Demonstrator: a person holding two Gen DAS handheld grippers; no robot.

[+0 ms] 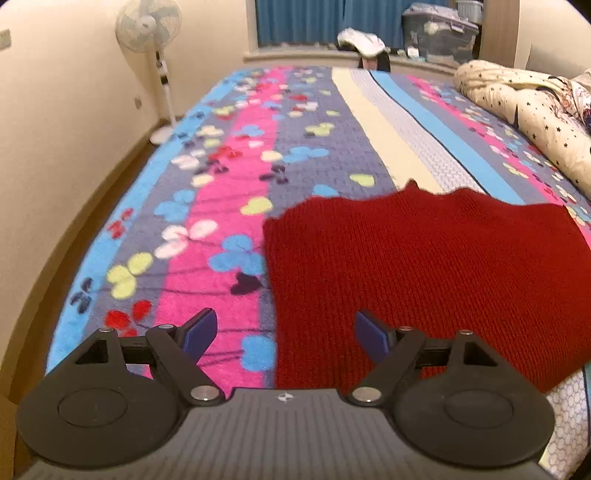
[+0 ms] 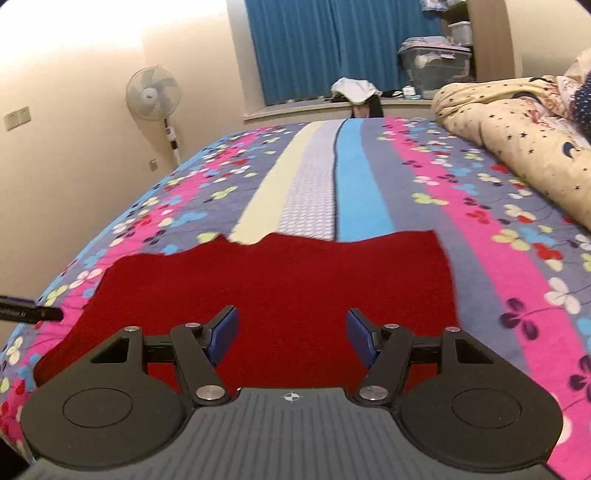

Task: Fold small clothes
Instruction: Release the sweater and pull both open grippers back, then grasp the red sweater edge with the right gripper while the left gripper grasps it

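Lying flat on the striped, clover-patterned fleece bedspread is a dark red knitted garment, its far edge uneven and its near edge reaching toward both cameras. The left gripper hovers over the garment's left edge, its 2 blue-padded fingers spread apart and holding nothing; 1 pad sits above the bedspread, the other above the red knit. The right gripper hangs over the garment's near middle, likewise released and empty. No readable writing shows; a small crosshair mark sits on each gripper's ribbed grey body, and tiny print on a black bar at the left edge of the right wrist view is illegible. A translucent grey lidded storage bin stands by the blue curtains, its contents too blurred to identify. A cream star-printed quilt lies bunched at the right, a white pedestal fan against the wall.
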